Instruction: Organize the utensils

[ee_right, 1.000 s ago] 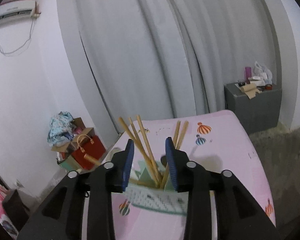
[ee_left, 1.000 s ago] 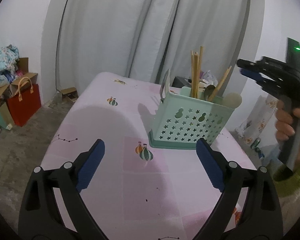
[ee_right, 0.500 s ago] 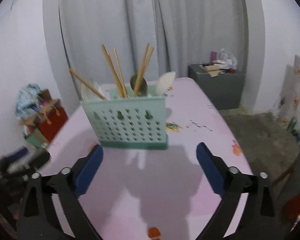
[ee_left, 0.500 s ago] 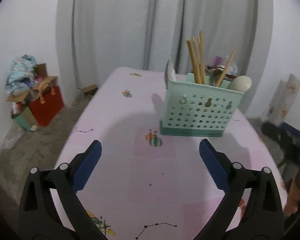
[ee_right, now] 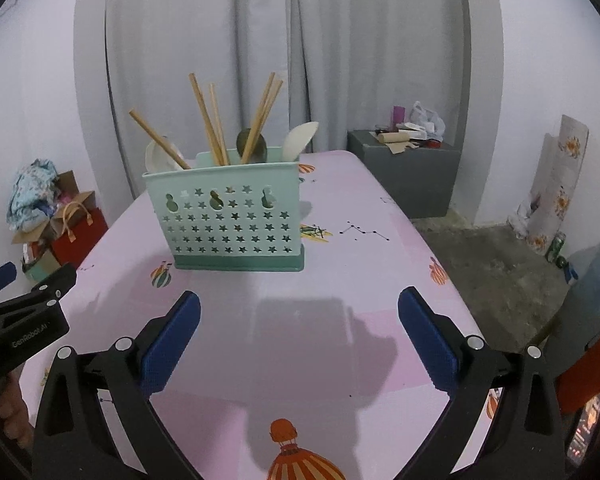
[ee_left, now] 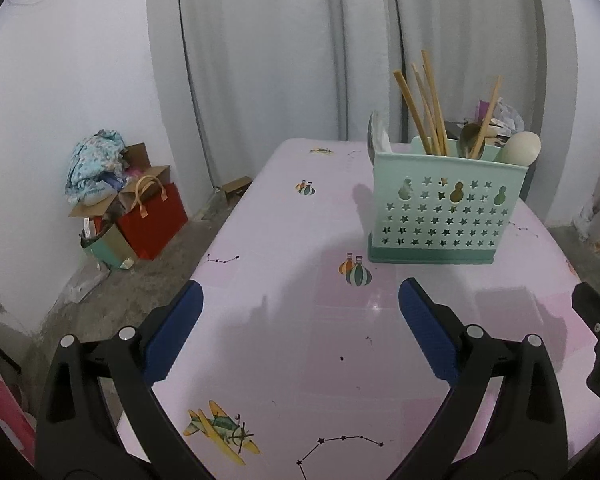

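Left wrist view: the left tool (ee_left: 300, 312), black with blue pads, hangs above the near end of a pink worktop (ee_left: 284, 352) printed with balloons and a plane, its jaws spread wide apart with nothing between them. A mint-green plastic utensil caddy with star-shaped cut-outs (ee_left: 446, 208) stands upright toward the far right edge of the worktop, holding wooden chopsticks (ee_left: 428, 108), a metal spoon (ee_left: 469, 138) and a pale rounded spoon (ee_left: 520, 149). A red paper bag (ee_left: 152, 220) sits on the floor off the left edge.

Right wrist view: the right tool (ee_right: 299, 322) has just been opening; its jaws now stand wide apart and empty over the near end of the worktop (ee_right: 308, 360). The caddy (ee_right: 226, 216) stands ahead toward the left edge, chopsticks (ee_right: 212, 120) fanning from its top beside white spoons (ee_right: 298, 140). The left tool (ee_right: 24, 312) shows at the left edge of the view, a hand (ee_right: 10, 412) below it. A grey cabinet (ee_right: 408, 176) stands beyond the far right corner.
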